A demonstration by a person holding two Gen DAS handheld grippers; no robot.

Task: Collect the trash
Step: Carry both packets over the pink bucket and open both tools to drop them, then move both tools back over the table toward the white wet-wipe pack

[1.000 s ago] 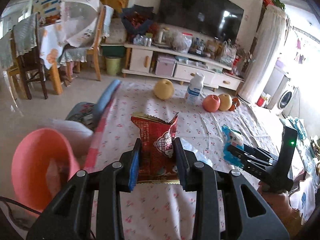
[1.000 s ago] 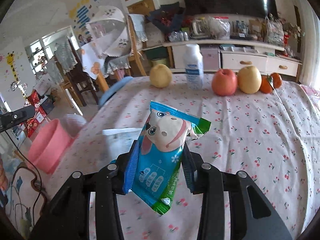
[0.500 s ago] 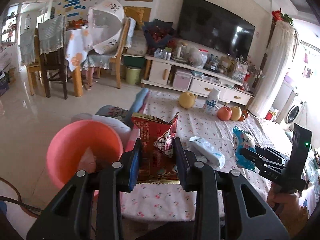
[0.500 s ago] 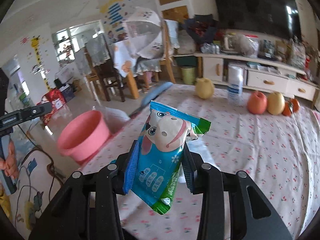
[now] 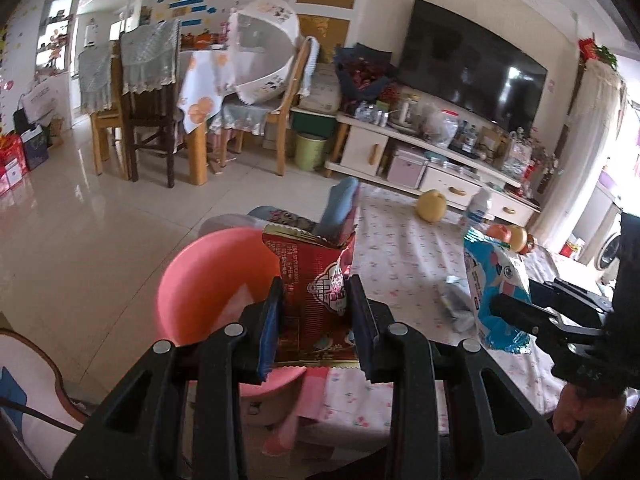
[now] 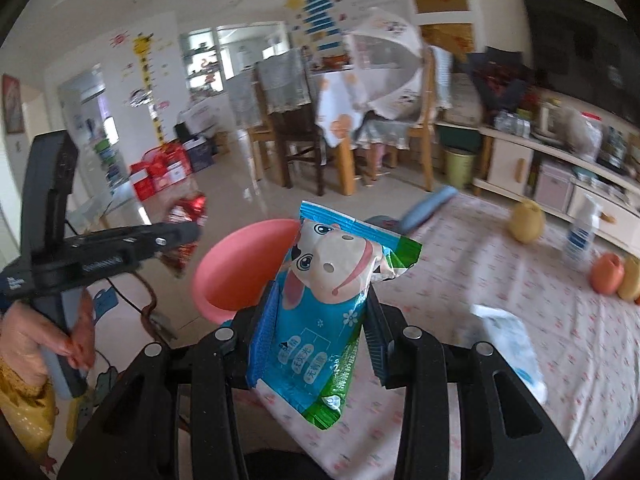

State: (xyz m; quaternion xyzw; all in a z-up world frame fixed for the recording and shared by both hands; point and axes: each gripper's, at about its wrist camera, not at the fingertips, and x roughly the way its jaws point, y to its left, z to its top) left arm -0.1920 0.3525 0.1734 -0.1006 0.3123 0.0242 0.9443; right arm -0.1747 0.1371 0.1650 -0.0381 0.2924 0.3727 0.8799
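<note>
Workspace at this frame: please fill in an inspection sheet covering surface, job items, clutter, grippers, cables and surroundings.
Surface: floral tablecloth covers the table.
Job's things: red snack bag in the left gripper; blue cow-print wrapper in the right gripper; pink bin beside the table's edge, open; white crumpled wrapper lying on the cloth.
Clutter: yellow pear, white bottle, apple, blue cushion.
Grippers: both shut on their bags, raised off the cloth.
Cables: dark cord on the floor near the bin.
Surroundings: television, dining chairs, green wastebasket.
</note>
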